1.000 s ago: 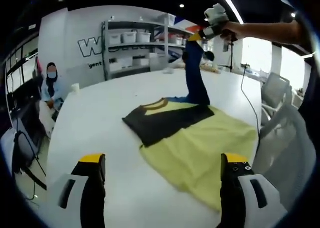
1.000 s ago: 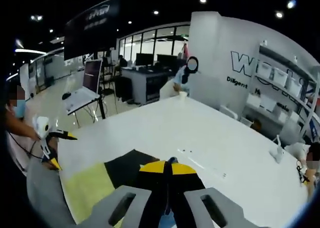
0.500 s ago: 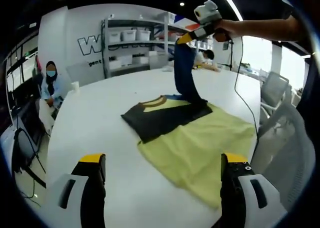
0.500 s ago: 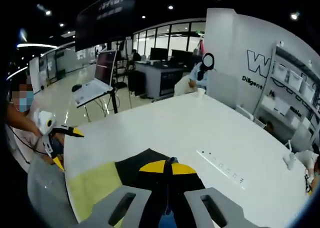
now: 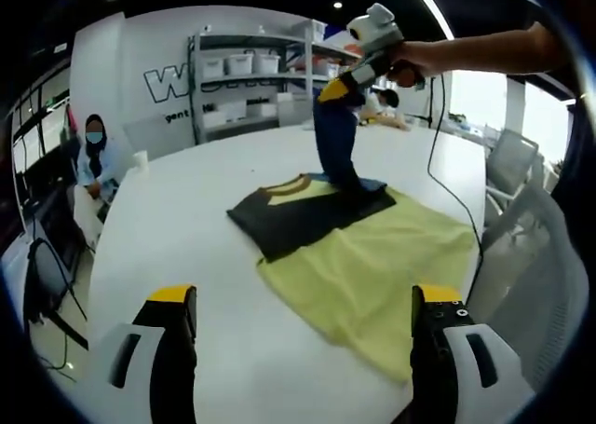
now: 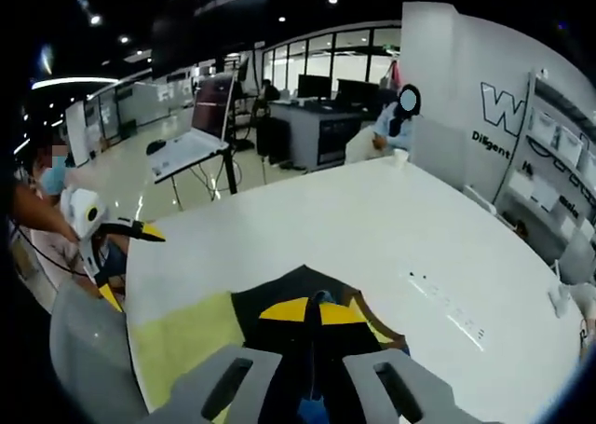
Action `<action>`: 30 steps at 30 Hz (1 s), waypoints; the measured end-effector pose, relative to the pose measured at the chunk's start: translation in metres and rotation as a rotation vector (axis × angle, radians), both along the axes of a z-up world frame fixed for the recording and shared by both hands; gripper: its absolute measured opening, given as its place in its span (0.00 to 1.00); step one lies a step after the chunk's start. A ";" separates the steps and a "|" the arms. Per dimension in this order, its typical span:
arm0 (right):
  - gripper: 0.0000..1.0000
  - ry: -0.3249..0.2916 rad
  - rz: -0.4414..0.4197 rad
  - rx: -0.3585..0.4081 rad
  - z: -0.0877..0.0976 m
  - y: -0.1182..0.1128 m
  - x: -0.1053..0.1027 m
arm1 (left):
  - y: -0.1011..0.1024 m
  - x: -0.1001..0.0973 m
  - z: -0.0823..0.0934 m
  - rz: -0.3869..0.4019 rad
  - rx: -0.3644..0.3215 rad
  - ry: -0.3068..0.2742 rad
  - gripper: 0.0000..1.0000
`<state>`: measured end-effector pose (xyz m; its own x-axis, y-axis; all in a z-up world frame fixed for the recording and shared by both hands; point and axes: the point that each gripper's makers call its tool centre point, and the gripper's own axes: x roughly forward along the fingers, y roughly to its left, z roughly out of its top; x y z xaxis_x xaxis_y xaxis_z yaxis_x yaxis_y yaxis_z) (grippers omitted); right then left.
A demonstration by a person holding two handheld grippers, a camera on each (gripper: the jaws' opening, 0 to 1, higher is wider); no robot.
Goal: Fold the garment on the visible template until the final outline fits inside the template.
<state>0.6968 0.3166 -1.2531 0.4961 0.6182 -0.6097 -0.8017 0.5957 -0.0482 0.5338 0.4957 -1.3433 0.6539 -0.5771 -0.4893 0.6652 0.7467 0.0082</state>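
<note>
Fingers [image 5: 173,349] of the left gripper [image 5: 303,349] stand wide apart and hold nothing, hovering above the near edge of the white bench [image 5: 177,228], while the right gripper [image 6: 312,326] has its 2 yellow-tipped fingers pressed together on a dark blue part of the garment [image 5: 307,214]. In the left gripper view the right gripper comes in from the upper right, a bare forearm [image 5: 484,49] reaching across at shoulder height and angling the tool down, so the pinched blue cloth hangs as a raised column above the black, yellow-collared body lying flat. That body rests on the far corner of the yellow template [image 5: 372,275], whose near and right edges lie close to the bench rim beside a grey chair [image 5: 531,275]. Bare white bench spreads broadly to the left of the garment and beyond it toward the shelving [image 5: 251,84]. In the right gripper view the left gripper sits at the left, off the bench edge, its fingers spread, with open bench running ahead to a row of small dark marks [image 6: 447,298].
</note>
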 end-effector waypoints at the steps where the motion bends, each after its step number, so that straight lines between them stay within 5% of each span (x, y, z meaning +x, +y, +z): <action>1: 0.00 0.005 0.005 -0.002 -0.003 0.004 0.000 | 0.000 0.000 0.001 0.000 0.000 -0.002 0.99; 30: 0.00 0.122 0.062 -0.089 -0.086 0.054 -0.003 | 0.025 -0.004 0.000 0.080 -0.025 0.004 0.99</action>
